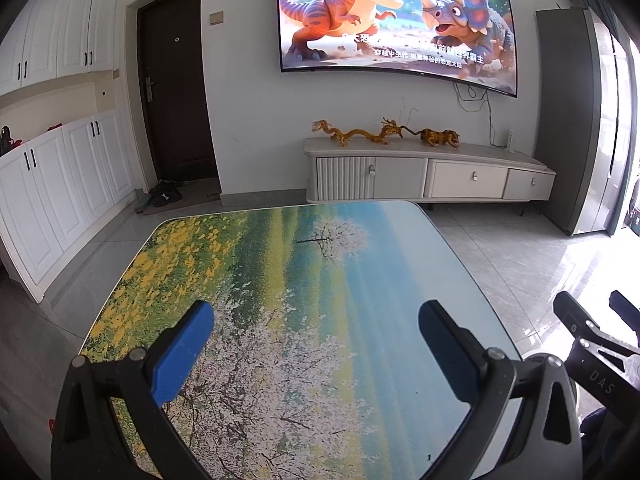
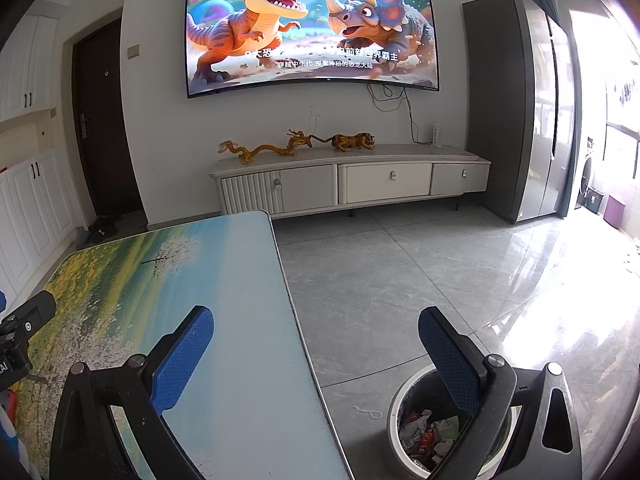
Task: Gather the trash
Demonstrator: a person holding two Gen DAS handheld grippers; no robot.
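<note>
Both the left gripper [image 1: 316, 354] and right gripper [image 2: 316, 354] hold fingers apart and empty above the desk [image 2: 224, 320], the trash-filled bin [image 2: 416, 432] on the floor just beside it.

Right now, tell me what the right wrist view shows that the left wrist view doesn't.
Only the right wrist view shows the bin on the floor beside the table, holding wrappers, plus a bit of string on the tiles. Only the left wrist view shows the full run of white cabinets and the table's left edge. Both share the TV, the stand with its gold figures, the door, and a table top with no trash in sight. The left gripper and right gripper both have jaws open, holding nothing.
</note>
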